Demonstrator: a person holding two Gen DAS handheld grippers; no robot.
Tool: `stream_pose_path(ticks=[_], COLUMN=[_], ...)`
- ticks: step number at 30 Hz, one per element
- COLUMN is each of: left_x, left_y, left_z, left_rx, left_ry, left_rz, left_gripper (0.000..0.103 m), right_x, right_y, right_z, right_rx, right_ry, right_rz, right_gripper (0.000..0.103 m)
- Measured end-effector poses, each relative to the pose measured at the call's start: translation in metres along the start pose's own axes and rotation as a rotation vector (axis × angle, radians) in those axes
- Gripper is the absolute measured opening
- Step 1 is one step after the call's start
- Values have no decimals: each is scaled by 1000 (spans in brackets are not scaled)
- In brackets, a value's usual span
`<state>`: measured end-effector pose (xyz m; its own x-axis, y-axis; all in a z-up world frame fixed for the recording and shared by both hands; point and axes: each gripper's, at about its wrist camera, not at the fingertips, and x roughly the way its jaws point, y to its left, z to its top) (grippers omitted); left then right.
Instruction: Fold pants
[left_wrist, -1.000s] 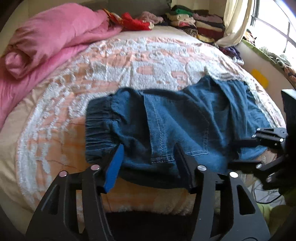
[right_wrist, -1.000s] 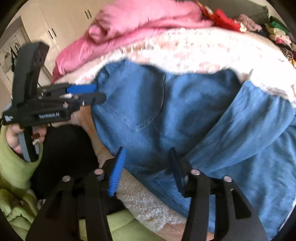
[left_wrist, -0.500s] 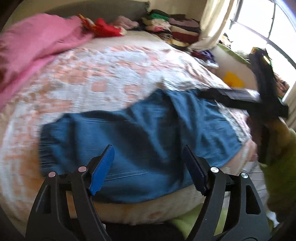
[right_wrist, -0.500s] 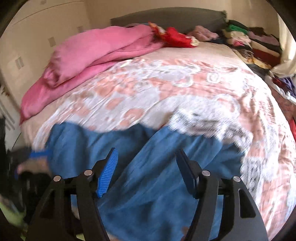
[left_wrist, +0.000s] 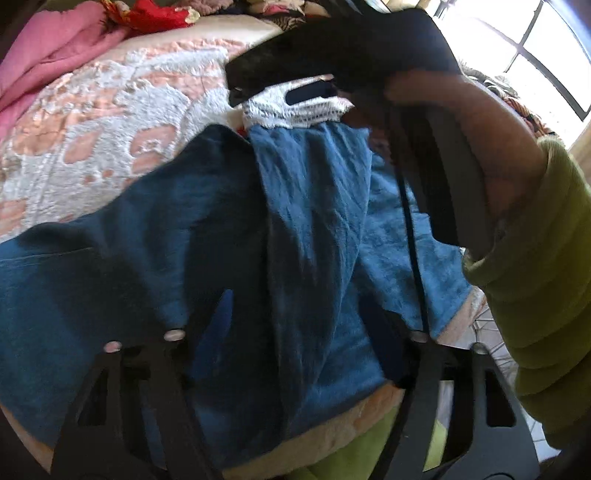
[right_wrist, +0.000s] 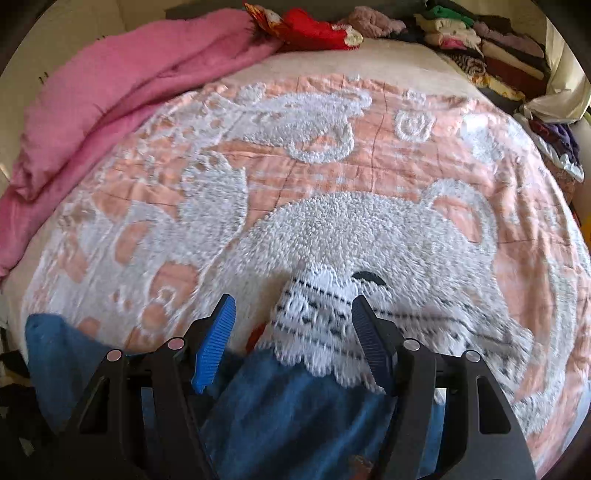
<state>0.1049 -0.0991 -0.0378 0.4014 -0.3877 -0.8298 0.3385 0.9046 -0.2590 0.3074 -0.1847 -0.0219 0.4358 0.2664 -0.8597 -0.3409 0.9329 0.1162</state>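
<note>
The blue denim pants (left_wrist: 207, 258) lie across the near edge of the bed. One leg ends in a white lace cuff (left_wrist: 295, 107). My left gripper (left_wrist: 303, 325) is open, low over the middle of the pants. My right gripper (right_wrist: 291, 339) is open with the lace cuff (right_wrist: 317, 325) between its fingers, not clamped. In the left wrist view the right gripper (left_wrist: 291, 92) shows over that cuff, held by a hand in a green sleeve (left_wrist: 535, 277).
The bed has a peach and white textured bedspread (right_wrist: 332, 177). A pink blanket (right_wrist: 122, 99) lies along the left side. A red cloth (right_wrist: 314, 29) and stacked clothes (right_wrist: 480, 44) sit at the far end. A window (left_wrist: 535, 55) is on the right.
Both grippers moved right along the pants toward the leg ends. The right gripper went forward to the lace cuff; the left came down close over the denim.
</note>
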Motion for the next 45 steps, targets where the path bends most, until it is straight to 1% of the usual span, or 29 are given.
stream_pose_path(ticks=[2,3,4,5,6,7,8,9,13,15,18,19,20,21,22,23,24,26,28,31,32,34,36,38,40,43,45], left_x=[9,11,12,12,12,11,11,10,6,2,-5,-5,-9,-11,-15,-18,-16,-23,-25,-28,-24,-18,-12,-8,-6,-2,2], left_y=[0,1,0,0,-2,-2,-2,-2,-4,-7,-12,-10,-12,-12,-14,-15,-13,-18,-27,-37,-40,-44,-49,-52,-54,-58,-59], left_z=[0,0,-1,-1,-2,-2,-1,-1,-3,-5,-7,-7,-8,-9,-10,-11,-11,-16,-20,-30,-33,-39,-44,-48,-51,-54,-55], left_rx=[-5,-6,-5,2,8,9,10,10,18,25,55,65,82,91,106,124,141,184,231,293,310,332,358,373,378,391,396], left_ry=[8,5,1,-2,-7,-8,-10,-12,-26,-43,-66,-71,-78,-81,-88,-91,-94,-104,-114,-98,-86,-60,-34,-20,-13,-3,10], left_rz=[10,14,17,21,22,20,18,18,27,45,84,94,97,93,90,85,79,83,95,108,116,124,128,133,136,143,147], left_gripper=[44,44,44,44,44,44,44,44,45,52,51,47,30,9,4,1,1,1,1,1,1,1,1,1,1,4,6], right_x=[13,18,23,26,27,25,21,14,-29,-59,-104,-116,-132,-143,-160,-171,-181,-197,-203,-199,-194,-186,-180,-176,-177,-182,-179], right_y=[-3,-5,-8,-9,-13,-16,-21,-24,-35,-49,-70,-76,-83,-87,-95,-101,-106,-117,-124,-131,-133,-135,-139,-142,-144,-146,-150], right_z=[4,5,5,5,5,5,4,2,-11,-23,-45,-52,-63,-71,-86,-97,-109,-139,-167,-204,-218,-236,-249,-259,-268,-274,-279], right_rx=[14,18,18,11,2,12,33,42,32,67,122,138,157,168,184,199,217,255,287,334,354,367,387,411,427,415,422], right_ry=[21,28,29,28,20,13,3,-15,-112,-162,-237,-257,-282,-299,-323,-336,-344,-337,-312,-262,-234,-204,-170,-158,-156,-162,-150], right_rz=[-14,-17,-16,-22,-18,17,54,67,68,90,96,100,102,99,95,102,114,116,104,98,99,96,86,74,71,55,43], right_gripper=[64,63,52,33,28,17,9,9,9,9,9,9,9,9,9,9,9,9,9,9,9,9,9,9,9,9,9])
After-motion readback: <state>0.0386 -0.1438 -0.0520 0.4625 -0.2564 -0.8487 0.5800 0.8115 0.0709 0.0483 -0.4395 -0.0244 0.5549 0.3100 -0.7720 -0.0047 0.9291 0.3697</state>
